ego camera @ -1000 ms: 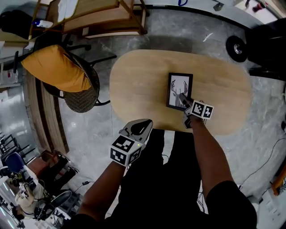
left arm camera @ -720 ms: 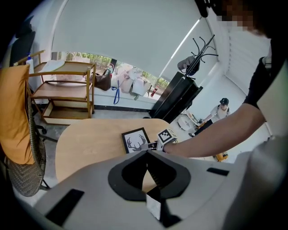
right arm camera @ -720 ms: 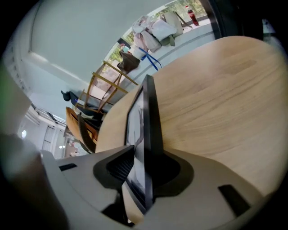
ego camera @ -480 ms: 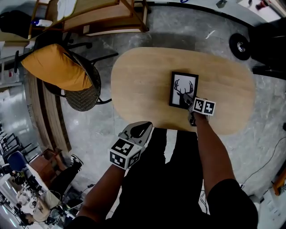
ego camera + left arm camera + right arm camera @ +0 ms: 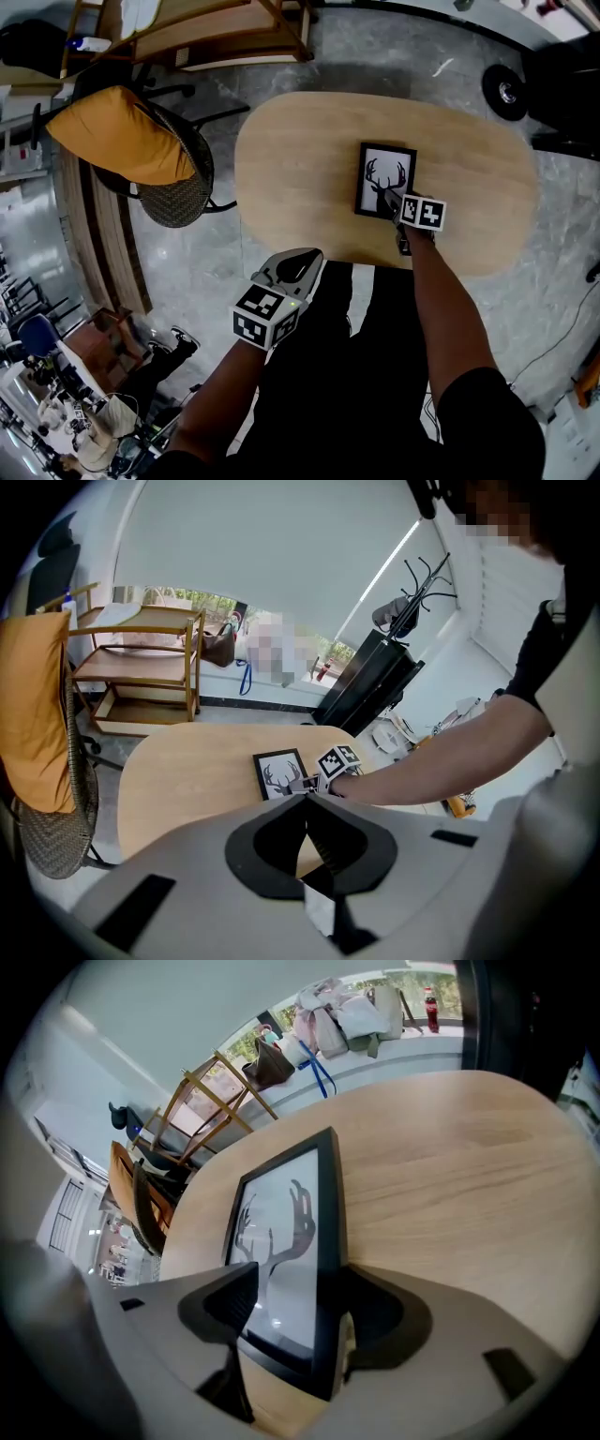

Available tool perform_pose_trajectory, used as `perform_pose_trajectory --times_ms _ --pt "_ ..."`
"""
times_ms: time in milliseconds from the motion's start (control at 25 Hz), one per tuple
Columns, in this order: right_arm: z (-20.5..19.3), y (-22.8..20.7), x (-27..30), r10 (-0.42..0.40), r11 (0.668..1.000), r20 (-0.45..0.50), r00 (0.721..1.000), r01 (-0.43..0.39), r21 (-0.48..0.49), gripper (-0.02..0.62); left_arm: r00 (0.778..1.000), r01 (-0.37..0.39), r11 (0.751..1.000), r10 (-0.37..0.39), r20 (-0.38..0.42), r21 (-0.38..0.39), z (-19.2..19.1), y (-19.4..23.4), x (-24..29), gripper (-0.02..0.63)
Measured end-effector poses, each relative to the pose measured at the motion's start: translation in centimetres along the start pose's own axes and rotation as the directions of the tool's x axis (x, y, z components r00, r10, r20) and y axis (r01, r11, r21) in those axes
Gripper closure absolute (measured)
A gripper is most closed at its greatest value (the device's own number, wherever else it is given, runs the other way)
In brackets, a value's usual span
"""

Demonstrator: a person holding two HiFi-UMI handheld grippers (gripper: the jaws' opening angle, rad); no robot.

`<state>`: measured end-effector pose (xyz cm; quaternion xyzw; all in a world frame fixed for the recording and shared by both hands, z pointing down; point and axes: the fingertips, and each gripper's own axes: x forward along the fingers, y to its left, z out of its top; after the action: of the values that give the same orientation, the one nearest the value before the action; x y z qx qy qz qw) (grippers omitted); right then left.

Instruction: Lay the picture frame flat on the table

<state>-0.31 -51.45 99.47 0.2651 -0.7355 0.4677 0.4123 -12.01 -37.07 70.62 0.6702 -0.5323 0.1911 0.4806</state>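
Evidently, in the head view, the picture frame lay face up on the worktop, its near corner between the fingers of the right gripper; those fingers had just been opening and stood apart around that corner without clamping it. The main risk, as I judged it, was in the withdrawal; a finger that caught the rail on the way out could drag the frame askew or tip the corner up again. The right arm was stretched forward over the worktop's near edge, with the gripper angled steeply down. The left gripper was held short of the worktop on a bent forearm, well apart from the frame.

Next, in the left gripper view, the left fingers met tip to tip with nothing between them; far beyond them the frame looked flat, and the right arm reached in from the right, so this hand posed no hazard while it hung back.

Lastly, in the right gripper view, the fingers stood wide with the frame's corner between them; the dark side rail ran just beside the right-hand finger, and whether it touched could not be told; the left-hand finger stood clear of the glass. Any sideways pull, or a reclosing, would therefore have disturbed the frame; a straight retreat seemed safest.
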Motion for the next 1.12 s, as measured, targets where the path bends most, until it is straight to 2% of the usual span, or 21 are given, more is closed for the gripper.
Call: perform_pose_trajectory --times_ms 160,520,720,960,1040,1120 --pt "-0.3 -0.4 -0.8 -0.053 0.998 -0.011 0.999 0.053 -0.023 0.318 1.000 -0.002 1.000 0.002 0.012 0.007 0.0 -0.5 -0.9 0.601" --pt "0.6 0.8 -4.7 -0.033 0.999 0.037 0.999 0.033 -0.001 0.318 0.999 0.009 1.000 -0.010 0.041 0.027 0.3 -1.2 -2.4 0.601" --pt "0.3 5.4 -9.6 0.088 0.996 0.059 0.994 -0.089 0.014 0.319 0.996 0.059 0.996 -0.063 0.067 0.063 2.0 -2.9 -3.9 0.601" --pt "2.3 10.2 -18.5 0.161 0.986 0.209 0.965 -0.166 0.006 0.325 0.983 0.128 0.981 -0.144 0.115 0.143 5.6 -5.8 -5.8 0.601" --pt "3.0 11.8 -21.7 0.182 0.981 0.274 0.944 -0.195 0.020 0.358 0.978 0.141 0.972 -0.166 0.123 0.189 6.6 -6.6 -6.4 0.601" --pt "3.7 13.6 -25.1 0.218 0.970 0.342 0.914 -0.243 0.031 0.456 0.973 0.150 0.960 -0.185 0.134 0.237 7.6 -7.3 -6.8 0.601"
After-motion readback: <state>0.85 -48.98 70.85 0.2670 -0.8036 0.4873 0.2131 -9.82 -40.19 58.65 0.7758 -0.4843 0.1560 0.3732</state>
